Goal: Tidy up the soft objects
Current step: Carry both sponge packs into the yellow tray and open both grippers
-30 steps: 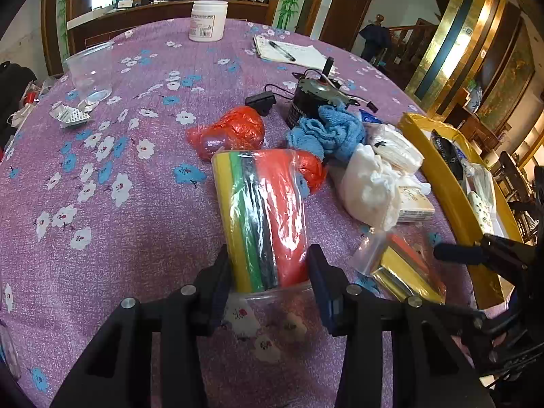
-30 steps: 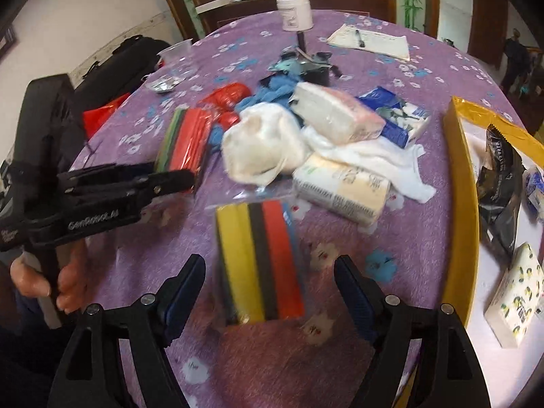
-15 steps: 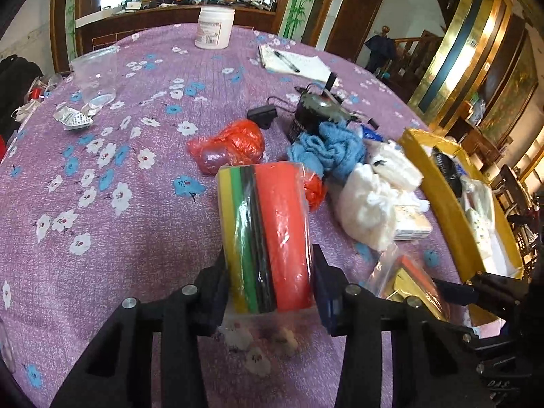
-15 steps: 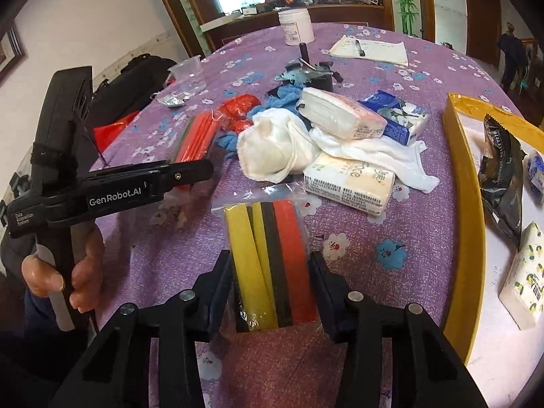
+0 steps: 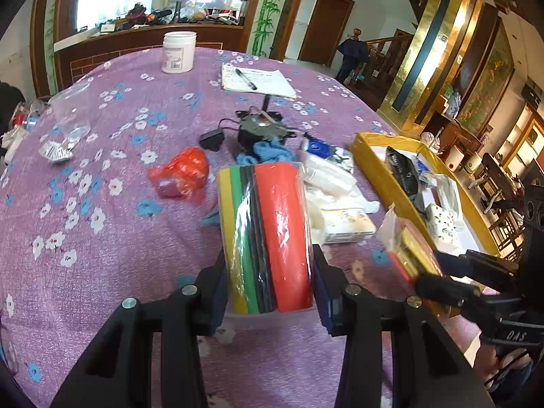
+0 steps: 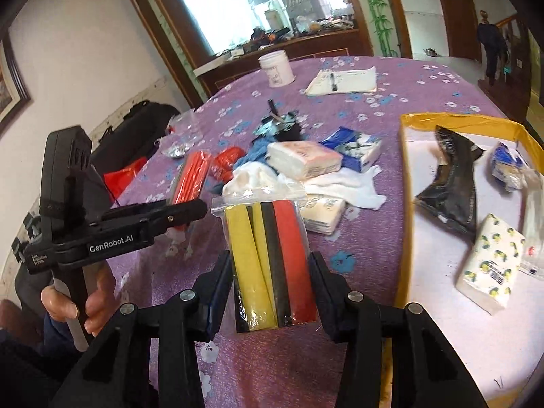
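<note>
A round surface in purple flowered cloth [image 5: 112,248] runs past the frame. The left gripper [image 5: 268,289] jaws clench a bagged sponge stack [image 5: 268,231], hiding the blue towel [image 5: 268,151] behind. The right gripper [image 6: 270,287] jaws clench a second bagged sponge stack [image 6: 268,258]; its lower end is hidden.

Your left gripper [image 5: 268,282] was matte black plastic, each arm a pair of flat bars with open slots between them, pinned by round silver screw heads. Its inner pads [image 5: 322,301] were dark blue. Seen from the right wrist camera, the same tool [image 6: 119,227] carried white lettering, "GenRobot.AI", with a smaller block of white print beside it, and a boxy black housing rose behind the arms. Your right gripper [image 6: 270,282] matched it: black bars, silver screws, blue pads [image 6: 221,282]. From the left wrist camera its side [image 5: 476,292] bore the letters "DAS". You wore a dark blue sleeve [image 6: 51,326].
</note>
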Available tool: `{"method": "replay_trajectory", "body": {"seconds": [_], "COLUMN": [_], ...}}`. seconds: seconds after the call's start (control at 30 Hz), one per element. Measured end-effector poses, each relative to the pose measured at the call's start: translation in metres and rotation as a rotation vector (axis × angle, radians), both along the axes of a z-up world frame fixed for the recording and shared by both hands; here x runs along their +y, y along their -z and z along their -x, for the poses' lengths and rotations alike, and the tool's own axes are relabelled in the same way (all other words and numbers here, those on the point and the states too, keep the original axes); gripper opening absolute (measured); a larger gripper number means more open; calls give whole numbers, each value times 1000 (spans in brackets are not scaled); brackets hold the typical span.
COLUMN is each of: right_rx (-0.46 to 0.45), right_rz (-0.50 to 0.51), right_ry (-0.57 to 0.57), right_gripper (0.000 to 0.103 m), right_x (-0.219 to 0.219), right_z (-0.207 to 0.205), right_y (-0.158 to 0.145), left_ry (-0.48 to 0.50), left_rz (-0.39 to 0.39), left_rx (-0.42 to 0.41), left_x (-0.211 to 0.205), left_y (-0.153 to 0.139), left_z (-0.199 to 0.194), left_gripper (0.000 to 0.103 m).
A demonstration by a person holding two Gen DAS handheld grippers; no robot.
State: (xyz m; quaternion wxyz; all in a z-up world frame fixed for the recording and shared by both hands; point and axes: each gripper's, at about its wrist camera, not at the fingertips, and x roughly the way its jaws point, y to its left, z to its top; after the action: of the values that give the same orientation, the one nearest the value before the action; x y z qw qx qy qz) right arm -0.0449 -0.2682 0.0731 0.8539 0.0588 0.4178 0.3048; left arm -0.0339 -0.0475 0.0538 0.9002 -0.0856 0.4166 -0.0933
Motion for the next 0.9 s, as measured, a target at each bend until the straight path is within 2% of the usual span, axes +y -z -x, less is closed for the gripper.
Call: {"method": "replay_trajectory", "body": {"seconds": [0.57,0.9], "right_rx": [-36,-28], "right_rz": [-131,-173], "right_ry": [180,349], "right_gripper": [49,49], "right_x": [-96,-167], "right_z": [8,6], "right_y": [-16,-10], "left_ry": [121,253], "left_rz": [-52,-55], "left_rx": [-20,-3], "left_x": [-73,-143], "left_y": [-26,-28], "left_z": [-9,-21], "left_gripper": [42,42]}}
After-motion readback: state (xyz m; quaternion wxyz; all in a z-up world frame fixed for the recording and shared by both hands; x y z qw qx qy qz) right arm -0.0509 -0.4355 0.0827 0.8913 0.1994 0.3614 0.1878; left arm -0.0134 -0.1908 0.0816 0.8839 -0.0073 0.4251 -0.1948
